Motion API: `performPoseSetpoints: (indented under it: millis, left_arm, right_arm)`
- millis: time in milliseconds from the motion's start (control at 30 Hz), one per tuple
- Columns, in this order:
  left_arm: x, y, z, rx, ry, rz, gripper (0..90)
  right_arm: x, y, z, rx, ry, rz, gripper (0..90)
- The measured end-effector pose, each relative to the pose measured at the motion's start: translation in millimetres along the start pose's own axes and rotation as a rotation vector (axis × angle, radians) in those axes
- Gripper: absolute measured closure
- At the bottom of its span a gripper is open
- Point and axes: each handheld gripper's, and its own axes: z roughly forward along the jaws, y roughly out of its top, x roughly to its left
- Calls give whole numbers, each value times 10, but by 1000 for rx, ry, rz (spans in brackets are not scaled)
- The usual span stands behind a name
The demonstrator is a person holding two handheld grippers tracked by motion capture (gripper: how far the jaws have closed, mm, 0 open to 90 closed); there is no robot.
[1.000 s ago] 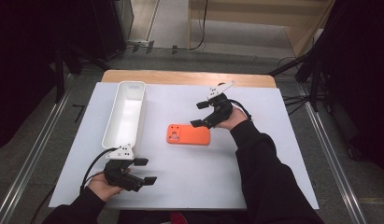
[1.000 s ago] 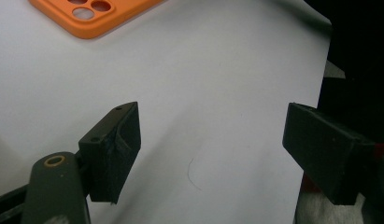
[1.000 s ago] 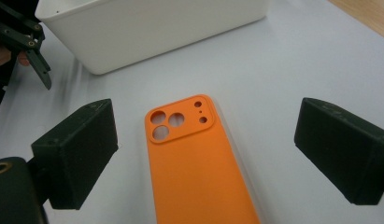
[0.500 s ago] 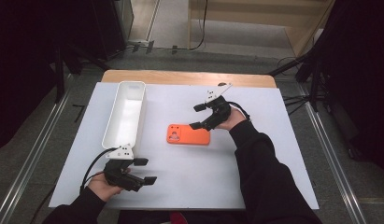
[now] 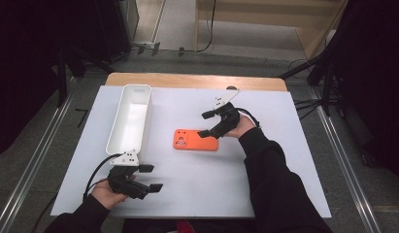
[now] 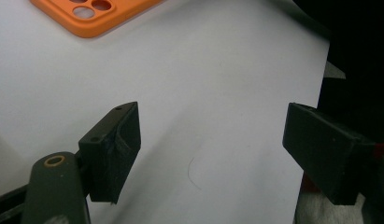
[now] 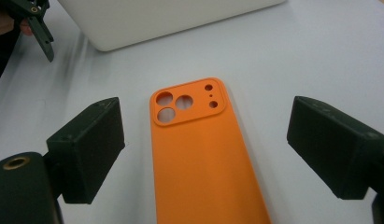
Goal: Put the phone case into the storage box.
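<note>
Phone case (image 5: 196,140): orange, lying flat with its back up on the white sheet, near the middle of the worktop; the camera cut-outs sit at the end that points toward the white tray.
Phone case, right tool view (image 7: 203,154): it lies between the two black jaws and runs away from the camera, cut-out end farthest; white sheet shows on both sides between the case and the jaws.
Phone case, left tool view (image 6: 94,16): one corner with the cut-outs shows at the top edge, well apart from the jaws.
Right tool (image 5: 206,124): held in the person's right hand at the right end of the phone case, jaws spread wide and pointing toward the tray; the lower jaw tip is over the case's right edge, and I cannot tell whether it touches; nothing is gripped.
Left tool (image 5: 151,177): held in the left hand near the front edge of the worktop, just below the near end of the tray; jaws spread wide with only bare white sheet between them, holding nothing.
Tray (image 5: 130,119): long, white, lying lengthwise on the left part of the sheet, to the left of the phone case and apart from it.
White sheet (image 5: 265,160): covers most of the worktop.
Worktop (image 5: 187,80): a wooden strip shows along the far edge.
</note>
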Motion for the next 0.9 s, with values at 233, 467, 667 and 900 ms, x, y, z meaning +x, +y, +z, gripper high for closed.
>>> performPoseSetpoints:
  millis: [233, 467, 667, 900]
  left_arm:
    - [-1, -1, -2, 1, -1, 2, 196]
    - [-6, -1, 3, 3, -5, 3, 196]
    - [-6, -1, 3, 2, -6, 2, 196]
    - [-5, -1, 2, 3, -6, 2, 196]
  right_arm:
    - [-4, -66, 27, 12, -5, 10, 99]
    - [-3, -155, 72, 28, -12, 17, 99]
    - [1, -192, 98, 34, -15, 21, 98]
    - [3, -228, 127, 34, -16, 23, 98]
